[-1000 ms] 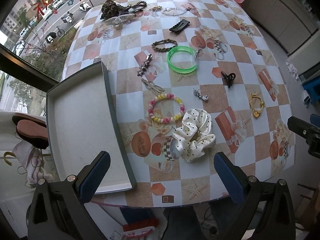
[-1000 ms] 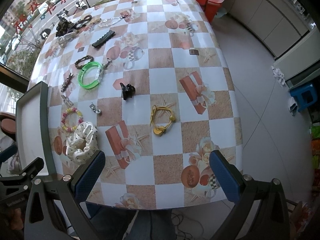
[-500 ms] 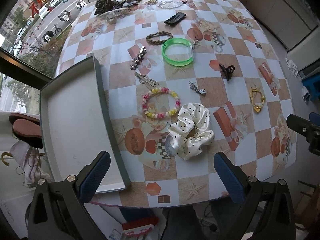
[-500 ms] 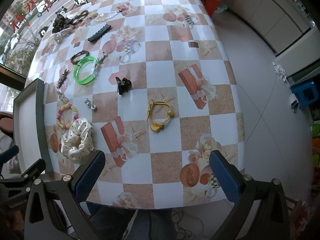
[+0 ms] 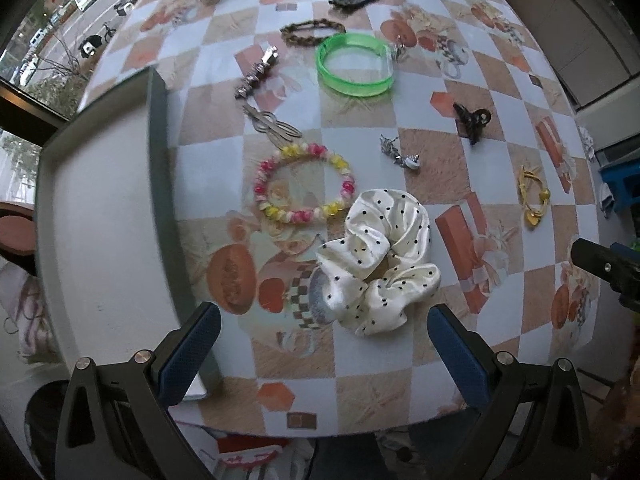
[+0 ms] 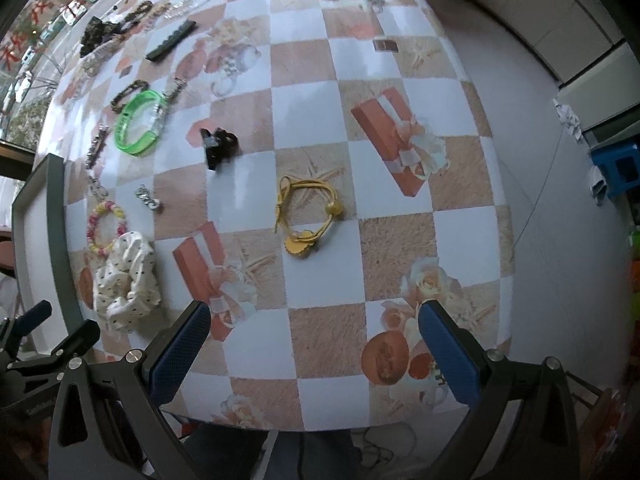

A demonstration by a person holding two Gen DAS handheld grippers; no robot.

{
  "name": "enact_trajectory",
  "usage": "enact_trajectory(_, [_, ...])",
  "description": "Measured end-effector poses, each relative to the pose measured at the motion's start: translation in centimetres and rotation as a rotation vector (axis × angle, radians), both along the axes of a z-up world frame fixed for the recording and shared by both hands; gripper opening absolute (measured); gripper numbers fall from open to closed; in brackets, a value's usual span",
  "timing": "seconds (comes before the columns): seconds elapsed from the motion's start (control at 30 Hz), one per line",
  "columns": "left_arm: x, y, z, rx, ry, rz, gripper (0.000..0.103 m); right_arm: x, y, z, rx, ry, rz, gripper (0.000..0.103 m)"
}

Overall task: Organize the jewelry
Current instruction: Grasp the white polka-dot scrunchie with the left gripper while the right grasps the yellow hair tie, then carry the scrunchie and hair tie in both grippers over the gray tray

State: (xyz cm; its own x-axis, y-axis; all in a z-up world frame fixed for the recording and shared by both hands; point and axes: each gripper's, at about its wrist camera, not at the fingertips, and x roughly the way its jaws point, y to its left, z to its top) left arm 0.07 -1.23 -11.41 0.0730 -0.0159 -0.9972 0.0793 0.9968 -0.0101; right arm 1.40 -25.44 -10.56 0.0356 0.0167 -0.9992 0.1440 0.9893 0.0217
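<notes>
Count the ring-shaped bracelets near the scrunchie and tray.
2: a beaded bracelet just beyond the scrunchie, a green bangle farther back. Clutter at the far edge may hide more.

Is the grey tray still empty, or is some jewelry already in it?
Empty: the grey tray shows only its bare pale floor in the left wrist view.

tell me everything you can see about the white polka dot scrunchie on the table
The scrunchie is a ruffled ring of shiny, satin-looking cream fabric with small black dots, bunched in loose folds around a small centre hole. It lies flat on the checked tablecloth near the table's front edge, just ahead of the open left gripper, right of the tray. The bead bracelet lies just beyond it, close to its edge. Nothing grips it.
</notes>
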Motion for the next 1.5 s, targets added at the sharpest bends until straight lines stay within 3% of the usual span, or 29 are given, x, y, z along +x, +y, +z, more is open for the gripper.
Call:
enact_trajectory(0.47, [0.9,-3.8,-5.3,-0.022,0.045,-0.009,0.089,4.4,-1.1,-5.8,-0.005,0.014,0.009,0.103])
enact_trajectory(0.53, [1.0,-4.4,-6.0,-0.024,0.053,-0.011,0.074,5.0,-1.0,-6.6,-0.01,0.025,0.014,0.103])
enact_trajectory(0.57, [1.2,-4.7,-6.3,-0.017,0.053,-0.012,0.073,5.1,-0.9,-6.8,-0.01,0.028,0.015,0.101])
enact_trajectory(0.67, [1.4,-5.8,-6.4,-0.001,0.031,-0.029,0.064,5.4,-0.6,-7.1,-0.04,0.026,0.036,0.094])
enact_trajectory(0.73, [1.4,-6.3,-6.2,-0.006,0.022,-0.039,0.044,5.4,-0.1,-6.9,-0.051,0.013,0.063,0.088])
enact_trajectory(0.8, [1.5,-6.9,-5.3,-0.043,0.029,-0.037,0.032,5.4,0.5,-6.5,-0.058,-0.002,0.097,0.077])
enact_trajectory(0.87, [1.7,-7.2,-4.9,-0.059,0.025,-0.031,0.027,5.5,1.1,-6.0,-0.059,-0.013,0.128,0.049])
enact_trajectory(0.9, [1.8,-7.1,-4.0,-0.071,0.023,-0.031,0.026,5.6,1.2,-5.8,-0.059,-0.015,0.139,0.041])
enact_trajectory(0.93, [1.9,-7.0,-3.3,-0.082,0.018,-0.033,0.026,5.8,1.4,-5.6,-0.059,-0.014,0.146,0.023])
enact_trajectory(0.97, [2.0,-7.2,-2.8,-0.09,0.011,-0.037,0.026,5.8,1.4,-5.6,-0.052,-0.01,0.145,0.017])
enact_trajectory(1.13, [1.9,-7.6,0.7,-0.112,-0.027,-0.04,0.026,6.6,-0.1,-4.1,0.028,-0.012,0.11,0.016])
enact_trajectory(1.33, [1.3,-5.6,2.8,-0.094,-0.087,0.015,0.026,7.1,-2.6,-1.3,0.146,-0.034,0.089,0.016])
enact_trajectory(1.5, [1.6,-1.9,5.0,-0.077,-0.135,0.093,0.026,7.0,-0.4,0.2,0.199,-0.057,0.129,0.016])
